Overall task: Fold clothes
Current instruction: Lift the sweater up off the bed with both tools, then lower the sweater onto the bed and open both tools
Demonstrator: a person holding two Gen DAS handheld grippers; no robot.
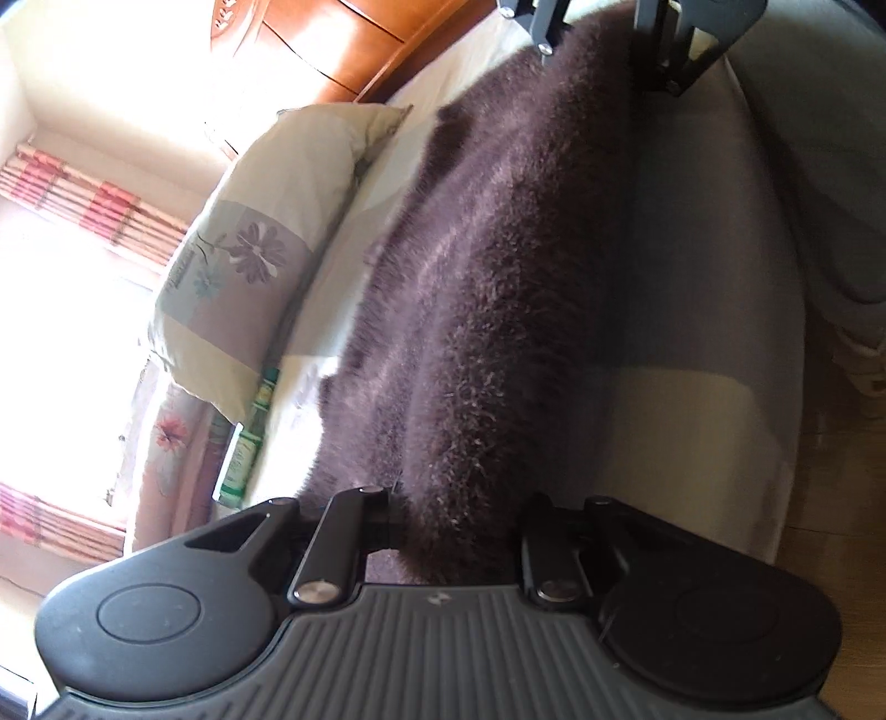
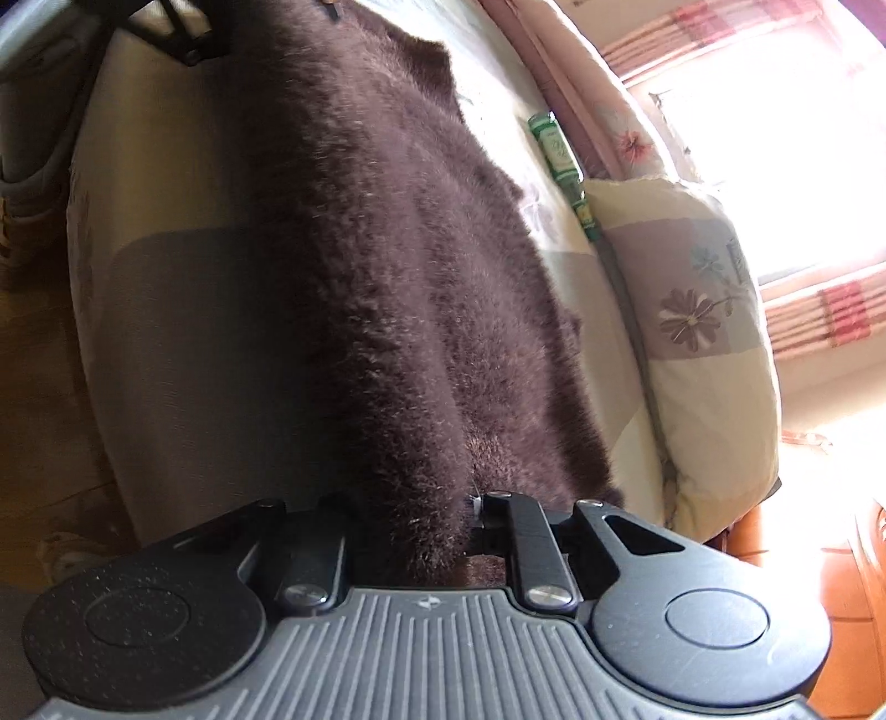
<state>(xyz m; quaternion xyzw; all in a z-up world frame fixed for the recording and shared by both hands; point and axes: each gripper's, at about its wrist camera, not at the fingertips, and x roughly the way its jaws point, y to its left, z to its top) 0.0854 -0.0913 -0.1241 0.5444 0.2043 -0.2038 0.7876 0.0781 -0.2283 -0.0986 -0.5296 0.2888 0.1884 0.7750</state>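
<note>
Both claws point slantwise downward over a bed and face one another along a stretched garment. The left claw (image 1: 454, 531) is clenched on one end of the dark brown fuzzy sweater (image 1: 498, 277), its pile bunched between the nearly closed fingers; the right claw (image 2: 437, 531) grips the opposite end the same way. In the left wrist view the right claw shows at the far end of the fabric, straight ahead, and in the right wrist view the left claw shows likewise ahead. The sweater hangs taut between them above the pale patchwork bedsheet (image 1: 692, 332), which spreads beneath and to either side of the claws. A floral pillow (image 1: 249, 266) lies beyond the sweater, on the window side, with a green printed box (image 1: 249, 437) beside it at the bed's edge. Striped pink curtains (image 1: 83, 210) frame a bright window, and a wooden headboard (image 1: 343, 44) stands ahead of the left claw. Wooden floor (image 2: 33, 343) lies on the near side.
</note>
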